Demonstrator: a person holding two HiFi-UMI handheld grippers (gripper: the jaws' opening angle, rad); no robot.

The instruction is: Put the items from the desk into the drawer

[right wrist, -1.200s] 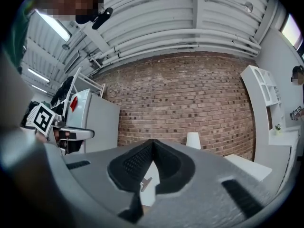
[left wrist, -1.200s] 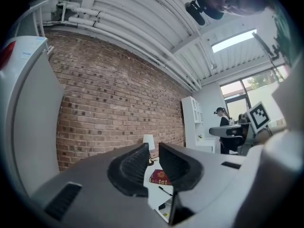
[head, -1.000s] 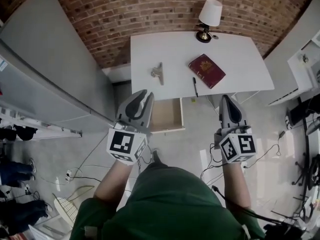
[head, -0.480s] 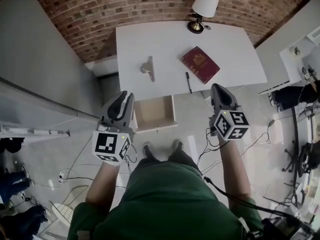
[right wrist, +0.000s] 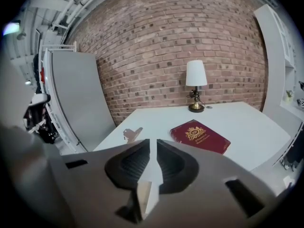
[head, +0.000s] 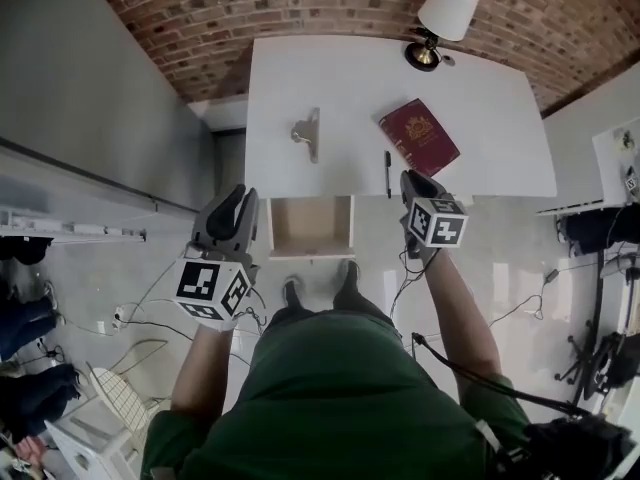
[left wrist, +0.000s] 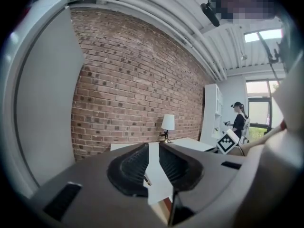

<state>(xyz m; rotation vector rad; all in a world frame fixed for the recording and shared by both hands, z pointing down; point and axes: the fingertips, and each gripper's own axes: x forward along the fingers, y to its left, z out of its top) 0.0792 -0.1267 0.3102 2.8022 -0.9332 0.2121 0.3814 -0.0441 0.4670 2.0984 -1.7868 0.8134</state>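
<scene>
The person's green top [head: 340, 388] fills the near edge of the head view, with both arms reaching forward. The left claw [head: 232, 208] hangs over the floor just left of the open drawer [head: 311, 228]. Its jaws are drawn close with only a thin slit between them, and nothing sits in that slit. The right claw [head: 412, 180] is further forward, at the front edge of the white worktop [head: 480, 108] and right of the drawer. Its jaws are likewise drawn almost together, with nothing between them. The drawer stands pulled out from under the worktop's front edge, showing its light wooden inside.

All the items lie on the worktop. A black pen [head: 388, 173] lies near the front edge, pointing front to back, just left of the right claw's tip. Further in and left of middle lies a metal clip [head: 308, 134]. Right of the pen, a dark red book [head: 419, 136] with a gold crest lies flat and slanted. At the far edge, toward the right, stands a lamp [head: 446, 13] with a white shade and a brass foot. Beyond the worktop rises a brick wall [head: 300, 3].
</scene>
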